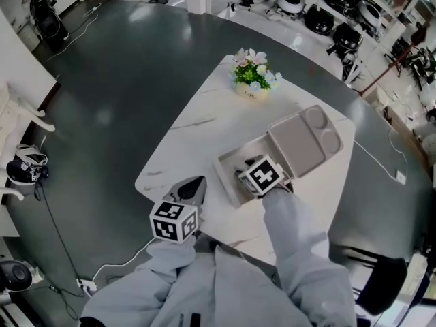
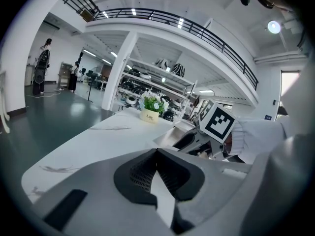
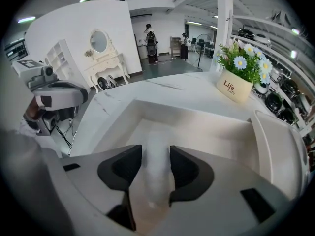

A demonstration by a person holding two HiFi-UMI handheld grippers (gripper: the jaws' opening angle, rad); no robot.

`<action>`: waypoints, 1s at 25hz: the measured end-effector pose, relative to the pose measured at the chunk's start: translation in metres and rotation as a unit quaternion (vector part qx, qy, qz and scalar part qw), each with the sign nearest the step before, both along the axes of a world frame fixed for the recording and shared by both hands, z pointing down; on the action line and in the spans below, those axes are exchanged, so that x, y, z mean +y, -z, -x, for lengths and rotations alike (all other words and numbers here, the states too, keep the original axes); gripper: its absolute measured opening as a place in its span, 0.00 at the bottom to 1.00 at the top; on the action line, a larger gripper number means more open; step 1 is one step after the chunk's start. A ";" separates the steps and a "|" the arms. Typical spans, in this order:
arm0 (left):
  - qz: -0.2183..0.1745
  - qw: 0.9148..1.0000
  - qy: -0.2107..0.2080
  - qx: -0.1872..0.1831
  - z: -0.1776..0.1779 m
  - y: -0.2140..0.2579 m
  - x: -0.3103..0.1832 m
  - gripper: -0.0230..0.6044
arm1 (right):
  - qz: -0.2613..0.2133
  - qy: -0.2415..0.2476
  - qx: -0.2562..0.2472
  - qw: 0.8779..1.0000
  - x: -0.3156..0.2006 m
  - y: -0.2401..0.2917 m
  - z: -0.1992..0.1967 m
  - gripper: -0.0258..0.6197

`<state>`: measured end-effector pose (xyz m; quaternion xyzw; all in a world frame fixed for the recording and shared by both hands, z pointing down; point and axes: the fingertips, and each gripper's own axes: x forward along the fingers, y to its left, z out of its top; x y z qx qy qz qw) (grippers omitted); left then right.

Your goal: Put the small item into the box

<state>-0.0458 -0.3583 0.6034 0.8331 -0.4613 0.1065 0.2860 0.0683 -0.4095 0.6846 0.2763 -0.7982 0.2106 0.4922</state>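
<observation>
The box is a shallow white tray with its hinged lid laid open to the right, on the white marble table. My right gripper hovers over the tray. In the right gripper view a small, blurred white item lies between the jaws of the right gripper, above the floor of the box; the pads stand wide and do not visibly press it. My left gripper rests near the table's front edge, its jaws closed to a point with nothing in them.
A flower pot stands at the table's far end, beyond the box. The box lid lies to the right of the tray. Dark floor surrounds the table, with shelves of equipment behind and cables at the left.
</observation>
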 end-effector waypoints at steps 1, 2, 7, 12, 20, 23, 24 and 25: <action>0.000 1.000 0.001 0.000 0.000 0.001 0.000 0.03 | -0.001 0.001 -0.001 1.000 0.000 0.001 0.000 0.31; -0.001 1.000 0.001 0.000 0.000 0.001 0.000 0.03 | -0.003 0.002 -0.003 1.000 0.000 0.002 0.000 0.31; -0.008 1.000 0.006 -0.002 -0.001 0.004 0.000 0.03 | -0.016 0.002 -0.040 0.999 0.000 0.016 0.004 0.32; -0.020 1.000 0.016 0.001 0.002 0.015 -0.002 0.03 | -0.043 0.002 -0.065 0.997 0.001 0.038 0.001 0.24; -0.051 0.998 0.021 0.006 0.000 0.046 -0.001 0.03 | -0.090 -0.015 -0.152 0.984 0.010 0.080 0.001 0.04; -0.068 0.997 0.020 0.008 -0.001 0.061 0.000 0.03 | -0.111 -0.033 -0.192 0.975 0.014 0.101 0.000 0.03; -0.075 0.997 0.019 0.009 -0.002 0.066 0.001 0.03 | -0.118 -0.040 -0.205 0.971 0.014 0.108 -0.002 0.03; -0.082 0.996 0.017 0.010 -0.003 0.071 0.001 0.03 | -0.126 -0.049 -0.217 0.967 0.015 0.114 -0.004 0.03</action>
